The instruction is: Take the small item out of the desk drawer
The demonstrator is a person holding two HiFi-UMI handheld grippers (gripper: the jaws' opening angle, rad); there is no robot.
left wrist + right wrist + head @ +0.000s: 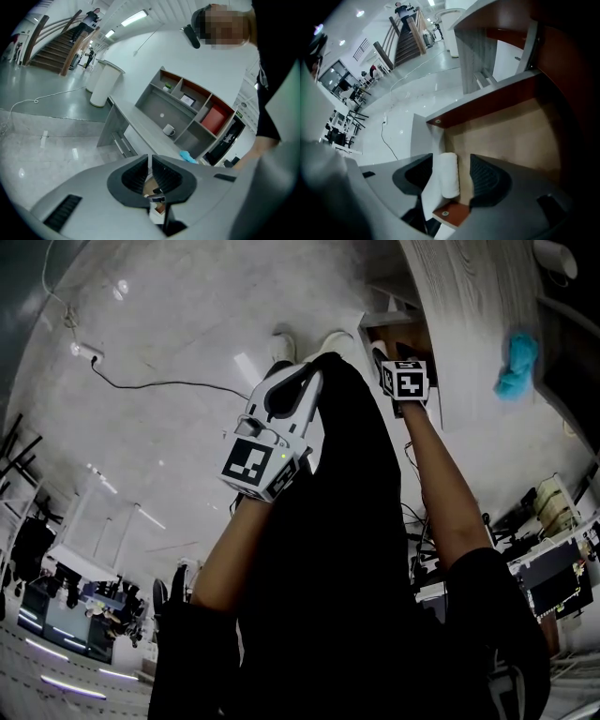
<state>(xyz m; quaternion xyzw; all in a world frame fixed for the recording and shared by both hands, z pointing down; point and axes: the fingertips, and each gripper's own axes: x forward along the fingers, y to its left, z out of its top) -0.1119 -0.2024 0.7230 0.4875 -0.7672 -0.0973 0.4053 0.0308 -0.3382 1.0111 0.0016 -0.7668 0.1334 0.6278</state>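
In the drawer (487, 101), right gripper (451, 160) jaws stand apart around a white roll (449, 178).

"Where's the head camera?"
"High above the drawer (401, 332), well back, facing steeply down past the person's dark front."
"And the one on the right gripper (451, 161)?"
"Very near, right over the drawer, looking straight into it. Those two views share the drawer."
"The one on the left gripper (149, 161)?"
"Held off from the drawer, facing the desk (140, 125). The blue cloth (188, 157) there shows in the head view too."
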